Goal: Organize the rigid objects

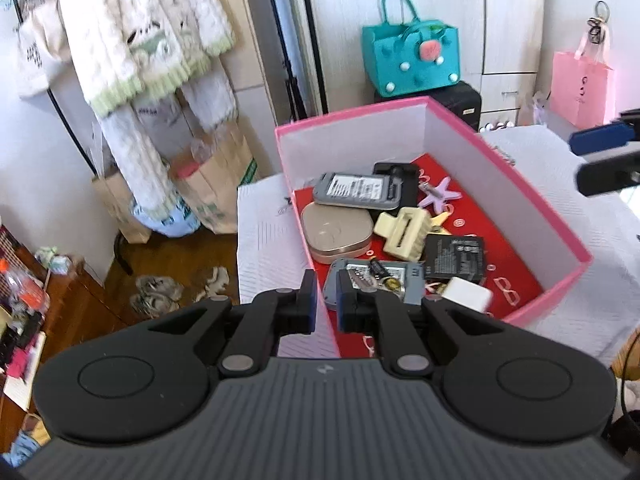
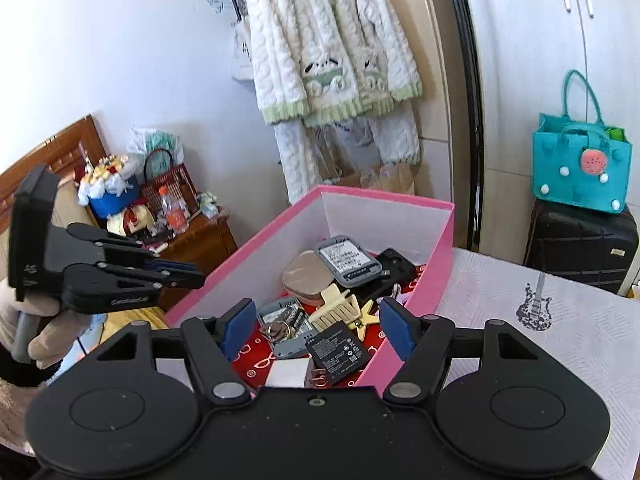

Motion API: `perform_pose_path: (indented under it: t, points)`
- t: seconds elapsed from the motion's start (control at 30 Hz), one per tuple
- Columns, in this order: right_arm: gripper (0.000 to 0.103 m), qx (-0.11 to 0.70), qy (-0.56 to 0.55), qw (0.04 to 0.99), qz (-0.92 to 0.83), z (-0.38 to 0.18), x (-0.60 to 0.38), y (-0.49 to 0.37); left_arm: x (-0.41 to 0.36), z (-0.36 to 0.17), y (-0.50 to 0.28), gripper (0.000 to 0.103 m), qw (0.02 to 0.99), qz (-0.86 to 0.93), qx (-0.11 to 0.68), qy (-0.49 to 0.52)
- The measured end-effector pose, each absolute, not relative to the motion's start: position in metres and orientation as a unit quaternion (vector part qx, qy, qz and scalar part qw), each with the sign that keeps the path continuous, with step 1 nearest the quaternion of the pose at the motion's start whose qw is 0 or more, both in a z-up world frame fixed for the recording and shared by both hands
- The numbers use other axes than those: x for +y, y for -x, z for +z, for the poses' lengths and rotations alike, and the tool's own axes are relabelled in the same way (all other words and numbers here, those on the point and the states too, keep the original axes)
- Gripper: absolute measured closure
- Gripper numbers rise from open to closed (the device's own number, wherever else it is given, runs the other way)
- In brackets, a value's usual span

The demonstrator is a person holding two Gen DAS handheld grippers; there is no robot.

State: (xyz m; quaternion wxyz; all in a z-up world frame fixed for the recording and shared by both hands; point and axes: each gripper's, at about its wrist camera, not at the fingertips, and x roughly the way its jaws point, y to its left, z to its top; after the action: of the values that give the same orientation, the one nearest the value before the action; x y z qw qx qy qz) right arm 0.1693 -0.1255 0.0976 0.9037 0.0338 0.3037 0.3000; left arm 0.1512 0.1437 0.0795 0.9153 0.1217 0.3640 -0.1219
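Note:
A pink box (image 1: 532, 200) with a red floor stands on the white tablecloth. In it lie a grey phone (image 1: 356, 189), a beige compact (image 1: 336, 233), a cream hair claw (image 1: 404, 232), a black battery (image 1: 454, 259), a purple star clip (image 1: 440, 197), a white charger (image 1: 468, 294) and a grey device with keys (image 1: 376, 280). My left gripper (image 1: 326, 306) hovers over the box's near corner, jaws nearly shut and empty. My right gripper (image 2: 318, 330) is open and empty above the box's near end (image 2: 416, 292). The left gripper also shows in the right wrist view (image 2: 188, 274).
White tablecloth (image 2: 560, 360) with a guitar print covers the table. A teal felt bag (image 1: 412, 60) sits on a black suitcase (image 2: 580, 244) behind. A pink paper bag (image 1: 582, 88) is at far right. Fleece clothes (image 1: 152, 40) hang at left above a wooden cabinet (image 2: 200, 248).

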Motion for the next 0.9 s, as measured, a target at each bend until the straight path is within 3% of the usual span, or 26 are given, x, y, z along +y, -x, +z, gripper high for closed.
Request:
perform_pose_path:
  t: [0.27, 0.37, 0.43, 0.5, 0.57, 0.63, 0.9]
  points:
    - [0.024, 0.284, -0.027, 0.912, 0.296, 0.108, -0.129, -0.144, 0.123, 0.092, -0.114, 0.093, 0.918, -0.133, 0.351, -0.124]
    - [0.015, 0.286, -0.017, 0.916, 0.283, 0.111, -0.132, -0.135, 0.114, 0.094, -0.103, 0.093, 0.92, -0.136, 0.346, -0.128]
    - [0.002, 0.289, -0.009, 0.921, 0.261, 0.113, -0.133, -0.129, 0.109, 0.096, -0.099, 0.093, 0.92, -0.139, 0.344, -0.126]
    - [0.0, 0.303, 0.003, 0.927, 0.221, 0.115, -0.132, -0.127, 0.105, 0.097, -0.094, 0.092, 0.92, -0.142, 0.345, -0.122]
    - [0.0, 0.313, 0.026, 0.931, 0.187, 0.116, -0.131, -0.125, 0.102, 0.098, -0.092, 0.083, 0.92, -0.142, 0.347, -0.116]
    - [0.0, 0.319, 0.047, 0.932, 0.167, 0.116, -0.134, -0.121, 0.098, 0.099, -0.09, 0.058, 0.92, -0.142, 0.348, -0.109]
    - [0.0, 0.254, -0.057, 0.955, 0.141, 0.119, -0.183, -0.086, 0.087, 0.102, -0.079, 0.013, 0.926, -0.141, 0.341, -0.075]
